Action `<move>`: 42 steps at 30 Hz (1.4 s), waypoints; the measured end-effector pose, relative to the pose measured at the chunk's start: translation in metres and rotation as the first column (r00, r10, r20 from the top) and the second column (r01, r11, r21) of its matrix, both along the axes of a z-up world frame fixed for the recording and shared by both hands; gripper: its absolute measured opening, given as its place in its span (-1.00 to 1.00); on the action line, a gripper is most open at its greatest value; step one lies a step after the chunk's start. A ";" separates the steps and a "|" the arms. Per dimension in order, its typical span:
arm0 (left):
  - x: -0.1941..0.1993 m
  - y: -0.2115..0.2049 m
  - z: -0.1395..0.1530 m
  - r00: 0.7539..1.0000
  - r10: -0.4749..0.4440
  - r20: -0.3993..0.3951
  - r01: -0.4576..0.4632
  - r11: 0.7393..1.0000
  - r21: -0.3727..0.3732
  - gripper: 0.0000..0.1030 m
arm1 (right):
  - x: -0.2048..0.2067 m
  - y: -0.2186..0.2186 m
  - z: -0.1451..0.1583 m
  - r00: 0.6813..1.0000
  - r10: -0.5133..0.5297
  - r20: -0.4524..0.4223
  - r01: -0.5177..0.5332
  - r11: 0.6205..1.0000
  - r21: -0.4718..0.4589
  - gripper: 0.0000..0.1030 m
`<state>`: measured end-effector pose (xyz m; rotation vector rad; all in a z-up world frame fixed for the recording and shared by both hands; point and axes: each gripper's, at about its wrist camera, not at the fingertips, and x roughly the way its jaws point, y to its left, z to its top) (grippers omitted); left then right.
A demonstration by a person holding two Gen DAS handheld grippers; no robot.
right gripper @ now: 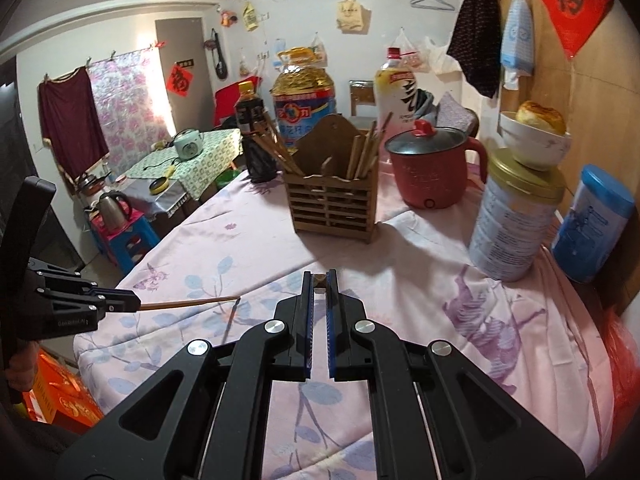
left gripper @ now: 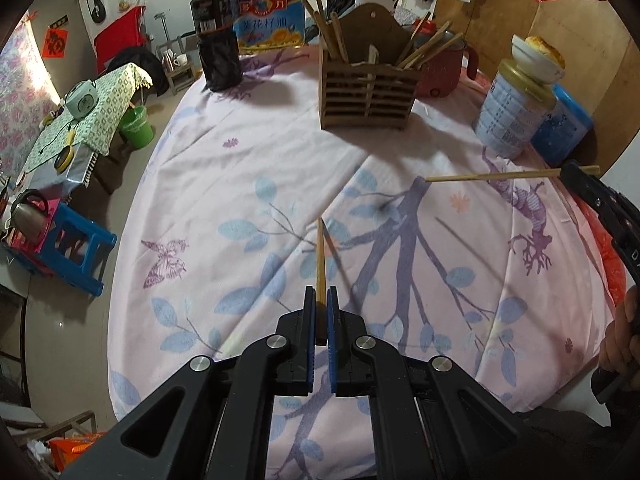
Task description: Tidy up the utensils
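Between the blue pads of my left gripper (left gripper: 321, 294) is a wooden chopstick (left gripper: 320, 256) that points forward over the floral tablecloth. From the right wrist view this left gripper (right gripper: 134, 305) is at the left, its chopstick (right gripper: 192, 303) sticking out level. My right gripper (right gripper: 319, 286) is shut on a second chopstick (right gripper: 319, 279), seen end-on between its tips. In the left wrist view the right gripper (left gripper: 570, 172) enters from the right, its chopstick (left gripper: 492, 176) reaching left above the cloth. A slatted wooden utensil holder (left gripper: 368, 92) (right gripper: 332, 208) with several chopsticks stands farther back.
Behind the holder stand a dark sauce bottle (left gripper: 216, 36), an oil jug (right gripper: 303, 96) and a red electric pot (right gripper: 432, 172). A tin (right gripper: 516, 224) topped by a bowl and a blue tub (right gripper: 592, 224) stand at the right. The table's edge (left gripper: 132, 216) drops off at the left.
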<state>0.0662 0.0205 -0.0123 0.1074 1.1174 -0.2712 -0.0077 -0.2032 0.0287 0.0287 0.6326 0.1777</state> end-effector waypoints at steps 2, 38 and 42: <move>0.001 -0.002 -0.001 1.000 0.001 -0.006 -0.001 1.000 0.005 -0.89 | 0.000 0.000 0.000 1.000 0.005 -0.004 -0.005 1.000 0.002 -0.87; 0.090 -0.041 0.102 0.968 -0.165 0.190 0.176 0.983 -0.043 -0.89 | -0.023 -0.024 0.041 0.988 -0.129 0.082 0.130 0.992 -0.001 -0.87; 0.111 -0.056 0.127 0.953 -0.192 0.235 0.207 0.978 -0.041 -0.89 | -0.030 -0.030 0.039 0.984 -0.160 0.075 0.160 0.987 0.006 -0.87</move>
